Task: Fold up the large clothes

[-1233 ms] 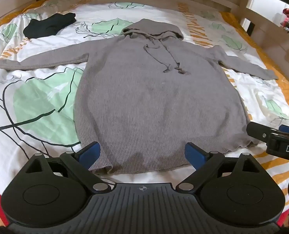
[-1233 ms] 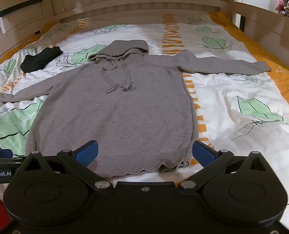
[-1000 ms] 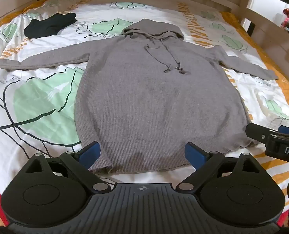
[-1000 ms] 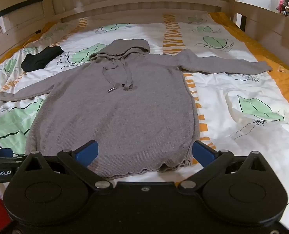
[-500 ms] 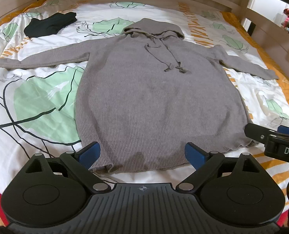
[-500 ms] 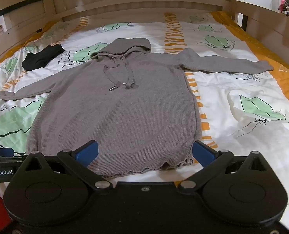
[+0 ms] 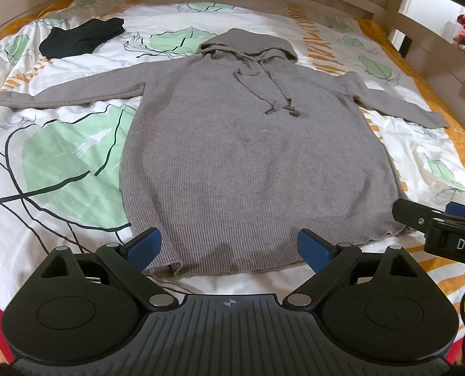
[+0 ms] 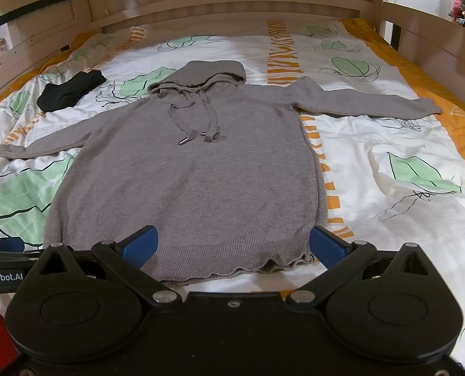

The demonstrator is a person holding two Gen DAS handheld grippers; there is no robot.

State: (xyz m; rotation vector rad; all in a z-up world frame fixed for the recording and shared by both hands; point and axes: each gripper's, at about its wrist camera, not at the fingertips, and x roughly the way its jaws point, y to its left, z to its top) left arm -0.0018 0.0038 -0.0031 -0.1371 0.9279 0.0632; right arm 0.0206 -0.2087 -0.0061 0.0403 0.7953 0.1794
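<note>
Both views are showing me slightly nearer the bed than 1.2 s ago, with the hem sitting a little farther up between my fingers; the garment itself is lying as it was. I am holding my left gripper point(image 7: 229, 246) with its 2 blue fingertips point(image 7: 144, 244) spread wide, hovering over the near left part of the hem and gripping nothing. I am holding my right gripper point(image 8: 234, 244) just as wide apart over the near right part of the hem, its right pad point(image 8: 324, 247) sitting by the hem's wavy right corner, also empty. Whether either pad is brushing the knit, I cannot tell. Each gripper is peeking into the other's view at the edge.

Beyond my fingers, the grey hooded sweater point(image 7: 257, 156) is lying flat and face up on the leaf-printed bedsheet point(image 8: 404, 194), hem toward me, hood point(image 8: 207, 73) away. Its 2 drawstrings point(image 8: 201, 119) are trailing down the chest, ends close together. Both sleeves are stretching straight out, the left sleeve point(image 7: 63, 95) toward the left bed edge, the right sleeve point(image 8: 367, 103) toward the orange border. Farther off to the left, a black folded garment point(image 8: 71, 91) is resting well apart from the sweater. A wooden bed frame point(image 8: 232, 3) is closing off the far side.
</note>
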